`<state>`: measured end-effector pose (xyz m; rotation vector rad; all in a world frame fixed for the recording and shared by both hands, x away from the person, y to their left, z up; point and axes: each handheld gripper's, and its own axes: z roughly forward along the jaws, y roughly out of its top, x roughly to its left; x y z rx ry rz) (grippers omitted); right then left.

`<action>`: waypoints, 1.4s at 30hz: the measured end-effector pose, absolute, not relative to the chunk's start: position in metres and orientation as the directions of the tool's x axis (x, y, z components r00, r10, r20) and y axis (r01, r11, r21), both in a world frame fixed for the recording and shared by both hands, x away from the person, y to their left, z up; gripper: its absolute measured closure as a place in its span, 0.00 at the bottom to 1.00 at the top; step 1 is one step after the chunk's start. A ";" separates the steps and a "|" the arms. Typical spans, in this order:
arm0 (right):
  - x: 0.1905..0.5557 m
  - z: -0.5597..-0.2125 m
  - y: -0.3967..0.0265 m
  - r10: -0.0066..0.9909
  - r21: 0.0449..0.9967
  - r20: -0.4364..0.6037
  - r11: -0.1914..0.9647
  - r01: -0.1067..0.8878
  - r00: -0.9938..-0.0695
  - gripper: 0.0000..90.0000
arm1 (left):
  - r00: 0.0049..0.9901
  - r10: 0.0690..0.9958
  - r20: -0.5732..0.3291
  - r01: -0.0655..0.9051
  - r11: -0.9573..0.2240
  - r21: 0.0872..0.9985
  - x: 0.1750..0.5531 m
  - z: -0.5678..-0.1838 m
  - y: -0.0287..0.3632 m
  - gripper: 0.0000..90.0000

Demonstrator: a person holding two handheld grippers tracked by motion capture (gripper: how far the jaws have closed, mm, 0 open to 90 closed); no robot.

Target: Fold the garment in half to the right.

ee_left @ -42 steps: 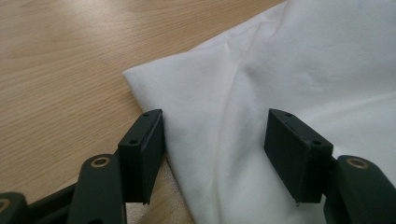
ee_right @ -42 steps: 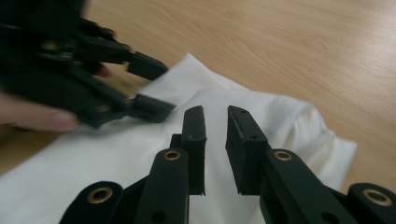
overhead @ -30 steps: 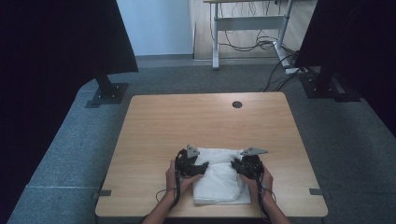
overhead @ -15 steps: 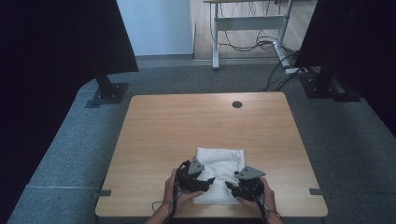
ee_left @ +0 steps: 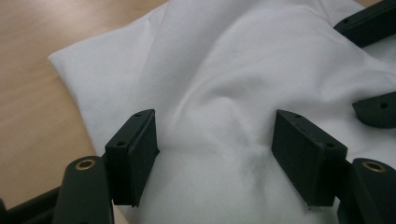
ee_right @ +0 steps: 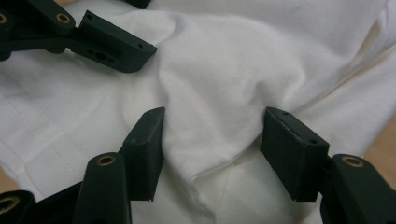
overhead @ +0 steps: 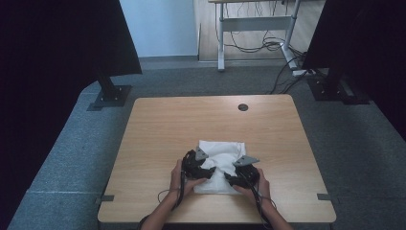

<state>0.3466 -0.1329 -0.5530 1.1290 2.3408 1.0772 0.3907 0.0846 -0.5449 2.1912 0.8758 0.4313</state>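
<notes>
On the high view a folded white cloth (overhead: 221, 160) lay on the wooden worktop (overhead: 158, 139), near its near edge and about midway between left and right. Its far edge was straight and free; its near part lay under the two tools.

The left gripper (overhead: 203, 168), held in the person's left hand (overhead: 184, 181), rested over the cloth's near-left part. In the left gripper view its fingers (ee_left: 135, 154) stood wide apart, having just been opening, with a soft rumpled mound of the cloth (ee_left: 219, 93) between them; the pads did not press on the fabric. Bare worktop (ee_left: 32, 93) showed beyond the cloth's left edge there, and the other tool's fingers reached in from the right edge of that view.

The right gripper (overhead: 232, 176), in the right hand (overhead: 256, 184), sat just beside the left one, over the cloth's near-right part. In the right gripper view its fingers (ee_right: 292, 154) had also just been opening and stood wide, with a raised fold of the cloth (ee_right: 219, 84) between them, ungripped. A layered hem edge ran below that fold.

A round dark grommet (overhead: 243, 107) sat in the worktop near its far edge, well apart from the cloth.
</notes>
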 end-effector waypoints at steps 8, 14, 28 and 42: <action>0.384 -0.553 -0.122 0.802 0.753 0.033 0.373 0.542 -0.597 0.44 | 0.671 0.741 0.025 0.499 -0.477 0.723 0.427 -0.544 0.082 0.31; 0.384 -0.554 -0.124 0.802 0.761 0.039 0.363 0.538 -0.596 0.44 | 0.659 0.752 0.021 0.505 -0.462 0.729 0.422 -0.541 0.081 0.29; 0.308 -0.537 -0.170 0.791 0.837 0.062 0.292 0.463 -0.609 0.38 | 0.694 0.720 -0.008 0.455 -0.431 0.779 0.336 -0.520 0.126 0.26; 0.275 -0.546 -0.200 0.807 0.817 0.080 0.284 0.503 -0.586 0.35 | 0.665 0.747 0.017 0.480 -0.445 0.756 0.304 -0.535 0.157 0.25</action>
